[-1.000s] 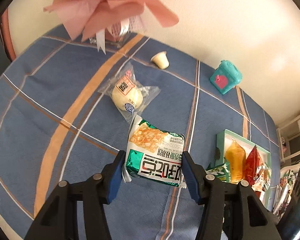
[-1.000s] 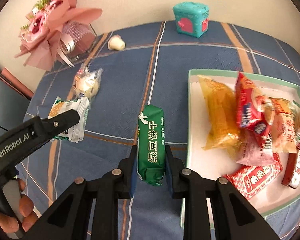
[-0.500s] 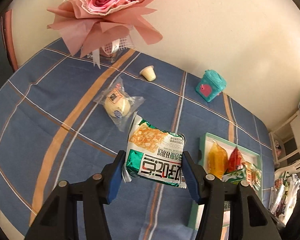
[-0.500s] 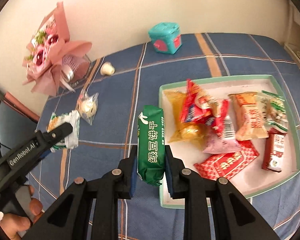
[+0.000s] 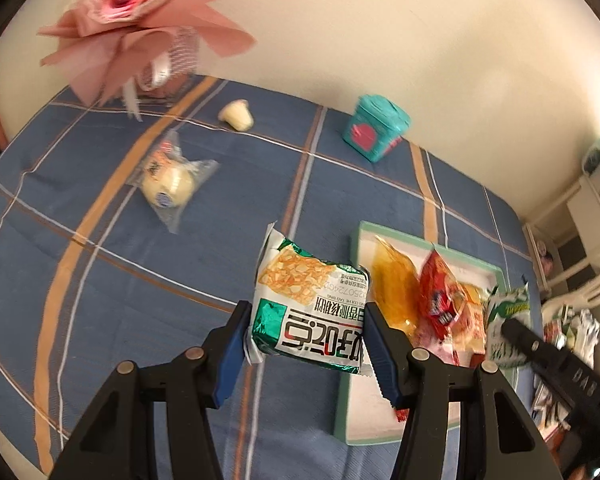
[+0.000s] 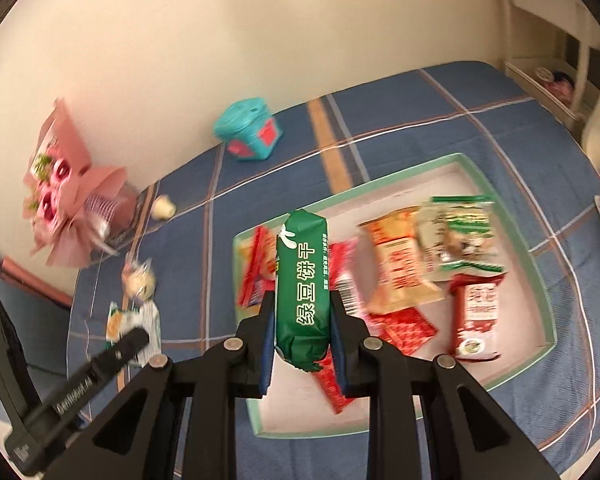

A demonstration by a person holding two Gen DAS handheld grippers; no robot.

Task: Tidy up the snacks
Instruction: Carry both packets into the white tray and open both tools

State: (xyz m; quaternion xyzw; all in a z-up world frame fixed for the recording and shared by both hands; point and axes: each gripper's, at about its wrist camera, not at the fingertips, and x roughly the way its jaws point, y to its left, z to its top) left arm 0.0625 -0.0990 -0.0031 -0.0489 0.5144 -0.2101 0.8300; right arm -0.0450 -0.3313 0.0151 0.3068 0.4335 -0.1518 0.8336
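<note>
Left tongs (image 5: 305, 338) pinch a cracker packet (image 5: 312, 312); right tongs (image 6: 302, 338) clamp narrowly on a green biscuit pack (image 6: 302, 284).

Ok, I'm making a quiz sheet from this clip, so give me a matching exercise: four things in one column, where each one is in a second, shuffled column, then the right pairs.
Things:
1. green biscuit pack
2. green-and-white snack pack
3. wrapped bun
4. teal box

Places:
A. lying on the blue cloth, apart from the tray
B. clamped in the right gripper
C. standing near the wall
D. clamped in the left gripper

Pairs: 1-B, 2-D, 3-A, 4-C
</note>
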